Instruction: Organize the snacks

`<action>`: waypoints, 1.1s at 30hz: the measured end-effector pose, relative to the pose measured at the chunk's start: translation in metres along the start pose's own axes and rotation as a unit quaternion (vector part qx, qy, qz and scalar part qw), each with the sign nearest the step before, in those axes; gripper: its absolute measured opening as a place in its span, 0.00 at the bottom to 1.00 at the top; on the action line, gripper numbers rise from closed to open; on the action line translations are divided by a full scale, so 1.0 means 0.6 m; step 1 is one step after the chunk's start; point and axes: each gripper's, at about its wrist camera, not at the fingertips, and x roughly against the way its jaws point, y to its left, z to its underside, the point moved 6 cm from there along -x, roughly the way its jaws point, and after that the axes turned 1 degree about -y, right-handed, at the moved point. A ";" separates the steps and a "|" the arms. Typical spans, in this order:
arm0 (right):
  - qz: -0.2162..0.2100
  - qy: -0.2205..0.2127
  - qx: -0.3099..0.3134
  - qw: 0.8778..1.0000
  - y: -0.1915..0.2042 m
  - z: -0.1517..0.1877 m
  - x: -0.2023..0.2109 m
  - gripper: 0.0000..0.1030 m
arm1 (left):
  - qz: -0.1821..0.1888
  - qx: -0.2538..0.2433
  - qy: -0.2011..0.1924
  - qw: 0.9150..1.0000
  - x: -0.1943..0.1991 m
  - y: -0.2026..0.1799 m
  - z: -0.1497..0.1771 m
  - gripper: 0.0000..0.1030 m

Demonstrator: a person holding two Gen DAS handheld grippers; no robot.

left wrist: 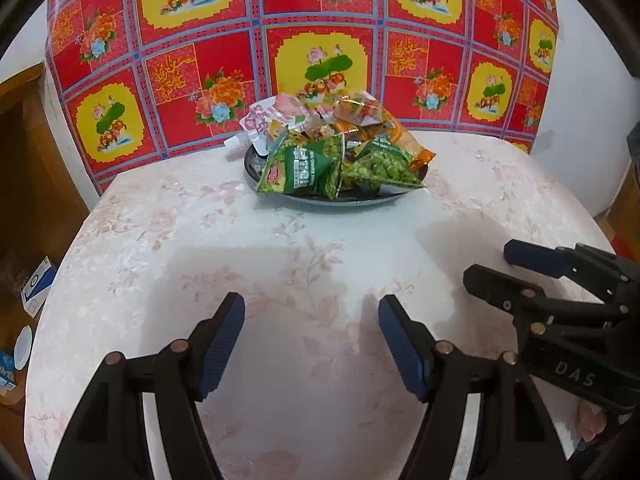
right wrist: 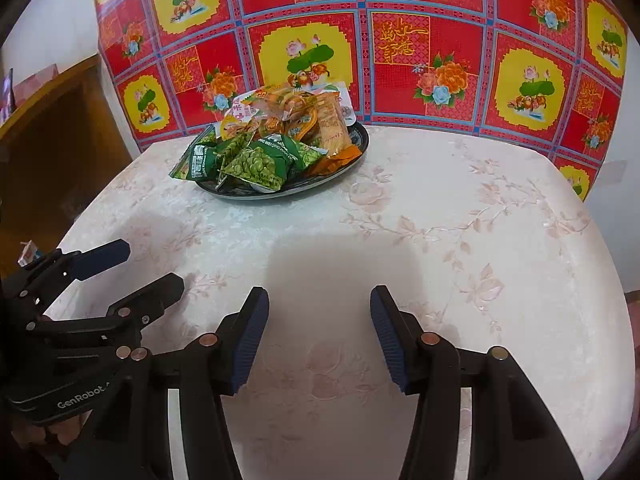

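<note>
A dark round plate [left wrist: 352, 201] [right wrist: 356, 136] sits at the far side of the table, heaped with snack packets: green pea bags [left wrist: 308, 170] [right wrist: 256, 164] in front, orange packets [left wrist: 384, 128] [right wrist: 332, 128] and a pink-white pouch [left wrist: 264, 116] behind. My left gripper [left wrist: 312, 312] is open and empty above the near table, well short of the plate. My right gripper [right wrist: 318, 308] is open and empty too. It also shows at the right of the left wrist view [left wrist: 492, 268]. The left gripper shows at the left of the right wrist view [right wrist: 152, 264].
The table carries a pale pink floral cloth [left wrist: 280, 264] [right wrist: 460, 220]. A red and yellow flowered sheet [left wrist: 320, 32] [right wrist: 400, 40] hangs on the wall behind. A brown wooden cabinet [left wrist: 28, 152] [right wrist: 48, 132] stands at the left. Small boxes [left wrist: 38, 286] lie on the floor at the left.
</note>
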 end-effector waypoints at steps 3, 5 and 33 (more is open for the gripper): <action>0.000 0.000 -0.001 1.000 0.000 0.000 0.000 0.54 | 0.000 -0.002 0.000 1.000 0.000 -0.001 0.001 0.71; 0.000 0.000 -0.001 1.000 0.001 0.001 0.001 0.54 | 0.001 -0.002 0.001 1.000 -0.001 -0.001 0.001 0.71; -0.001 0.000 -0.002 1.000 0.003 0.002 0.000 0.54 | 0.000 -0.014 -0.008 1.000 0.003 -0.008 0.002 0.71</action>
